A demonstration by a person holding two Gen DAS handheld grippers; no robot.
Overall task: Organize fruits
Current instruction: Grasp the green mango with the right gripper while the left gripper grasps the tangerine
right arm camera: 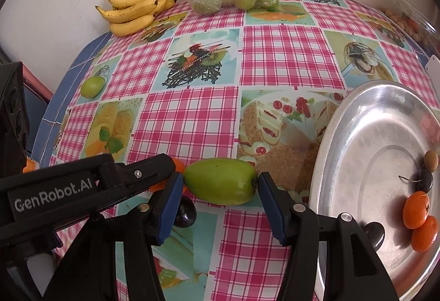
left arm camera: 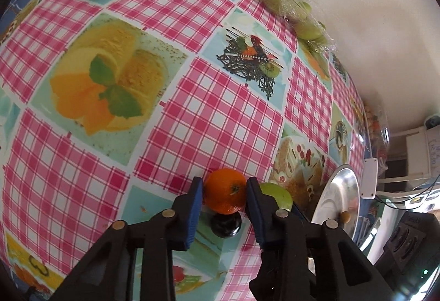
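the left fingers (left arm camera: 225, 195) are closing on the small orange fruit (left arm camera: 225, 190), one blue pad pressing each side of it, so it is sitting squarely between them and looks gripped while it is resting on the bench (left arm camera: 192, 122). a dark round fruit (left arm camera: 226, 224) is lying just behind the orange one, nearer the wrist, and is not being touched by the pads

the right fingers (right arm camera: 220, 185) are bracketing the green fruit (right arm camera: 220, 181). its long axis is running straight across from one pad to the other, with its rounder end touching the left pad and its stem end sitting at or just off the right pad, and from the right wrist view i cannot tell whether that pad is truly pressing. these fingers are standing part open around it, not clearly clamping

the relation that matters is sideways: the metal tray (right arm camera: 357, 136), already carrying two orange fruits (right arm camera: 415, 208), is lying just beyond the outer side of the right fingers, so the right hand is the nearer one to it. the left fingers are working immediately beside the right ones, their black frame crossing close to the green fruit, and the orange fruit is lying just past that fruit's rounder end. whichever hand lifts first will probably need to rise clear of the other before swinging toward the tray
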